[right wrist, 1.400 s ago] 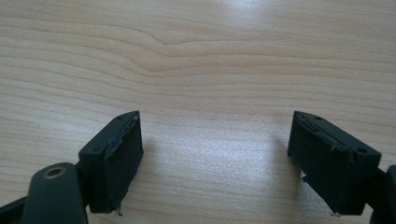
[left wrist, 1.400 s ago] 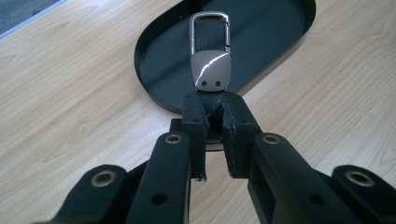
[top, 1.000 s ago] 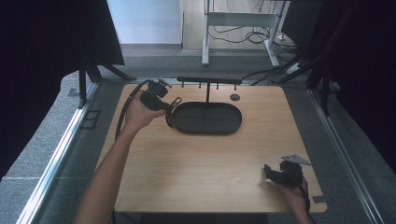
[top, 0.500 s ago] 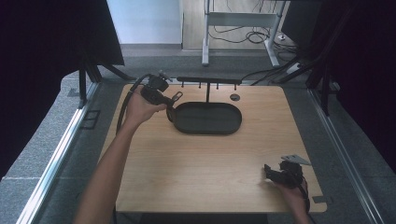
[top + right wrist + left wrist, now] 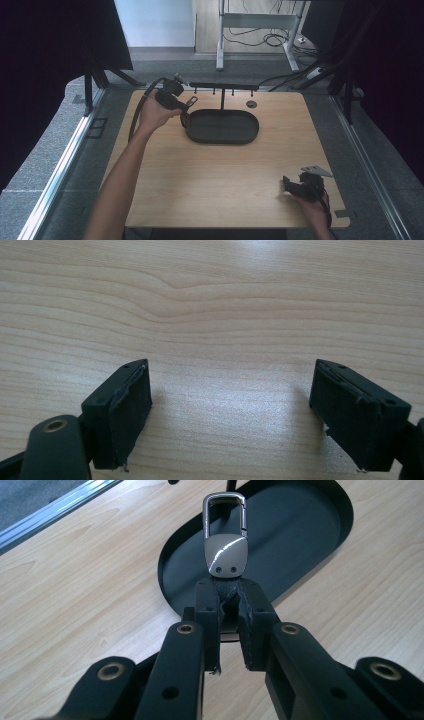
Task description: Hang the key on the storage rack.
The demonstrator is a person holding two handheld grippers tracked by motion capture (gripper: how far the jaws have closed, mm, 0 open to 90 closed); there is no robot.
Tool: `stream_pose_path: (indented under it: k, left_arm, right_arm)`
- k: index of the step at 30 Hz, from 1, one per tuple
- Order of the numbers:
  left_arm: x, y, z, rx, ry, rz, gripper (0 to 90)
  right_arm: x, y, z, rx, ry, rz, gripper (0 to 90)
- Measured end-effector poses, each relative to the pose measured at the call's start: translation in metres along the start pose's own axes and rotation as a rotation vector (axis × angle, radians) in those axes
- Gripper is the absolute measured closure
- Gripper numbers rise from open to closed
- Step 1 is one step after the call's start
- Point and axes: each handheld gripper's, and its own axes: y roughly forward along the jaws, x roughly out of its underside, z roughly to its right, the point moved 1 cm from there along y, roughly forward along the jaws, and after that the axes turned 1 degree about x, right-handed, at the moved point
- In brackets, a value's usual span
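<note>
Left gripper (image 5: 227, 612) clamps the dark strap of a silver metal key-clip (image 5: 226, 535), above the black oval tray's (image 5: 240, 136) left end; strap mostly hidden, possibly leather. Right gripper (image 5: 232, 415) wide open, empty, low over light wooden table (image 5: 210, 180).

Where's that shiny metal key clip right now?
The key clip is pinched in the left tool, at the table's far left, over the left end of the black oval tray.

a lab recording bay: black curtains (image 5: 45, 60), floor cables (image 5: 265, 37), a bare wooden table (image 5: 225, 175)
</note>
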Motion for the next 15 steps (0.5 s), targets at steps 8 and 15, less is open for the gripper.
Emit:
stream_pose_path:
  k: [8,15]
  left_arm:
    - [-0.008,0.007,-0.004,-0.036,0.005,-0.004,81.4]
    - [-0.011,0.012,-0.007,-0.046,-0.004,0.005,81.4]
  right_arm:
    - [0.000,0.000,-0.001,0.006,0.003,0.000,16.9]
    - [0.000,0.000,-0.001,0.008,0.006,-0.001,16.7]
